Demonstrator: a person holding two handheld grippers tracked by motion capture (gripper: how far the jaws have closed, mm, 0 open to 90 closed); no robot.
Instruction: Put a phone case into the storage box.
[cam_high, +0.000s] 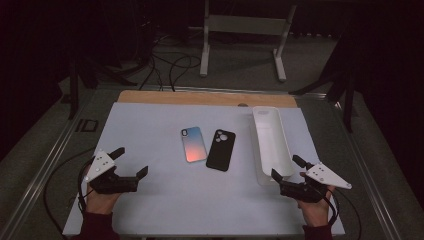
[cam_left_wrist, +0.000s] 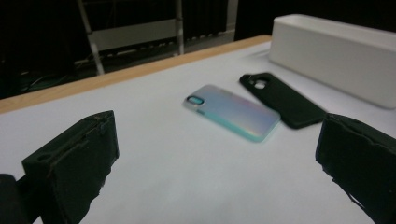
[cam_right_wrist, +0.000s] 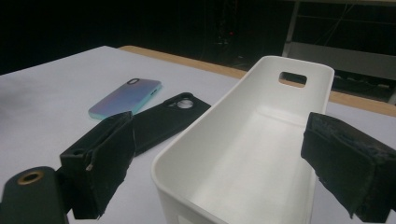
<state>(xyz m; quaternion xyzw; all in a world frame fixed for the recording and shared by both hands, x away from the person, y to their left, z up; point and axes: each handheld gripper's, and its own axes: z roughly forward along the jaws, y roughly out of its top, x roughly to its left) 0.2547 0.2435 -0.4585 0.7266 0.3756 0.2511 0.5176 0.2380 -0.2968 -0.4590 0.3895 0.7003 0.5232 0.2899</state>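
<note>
Two phone cases lie side by side at the middle of the white table mat (cam_high: 150, 200), touching or nearly so along their inner long edges; the iridescent phone case (cam_high: 194, 144) lies on the left, back face up, its long axis running from the near side toward the far side of the table with a slight lean to the left at the far end; its camera cut-out sits at the far left corner, so its top points away from the person; the black phone case (cam_high: 221, 149) lies just to its right, long axis likewise near to far but leaning slightly right at the far end, its round camera openings at the far end; a long white bin (cam_high: 270, 142) stands to the right of the black case, close beside it but apart, open side up, its long axis also near to far, with a handle slot in its far end wall; the left gripper (cam_high: 132, 162) rests at the near left of the mat, well apart from both cases, jaws spread wide with nothing between them, aimed toward the cases; the right gripper (cam_high: 287, 167) sits at the near end of the bin, jaws spread wide and bare, looking along the bin's length.
</note>
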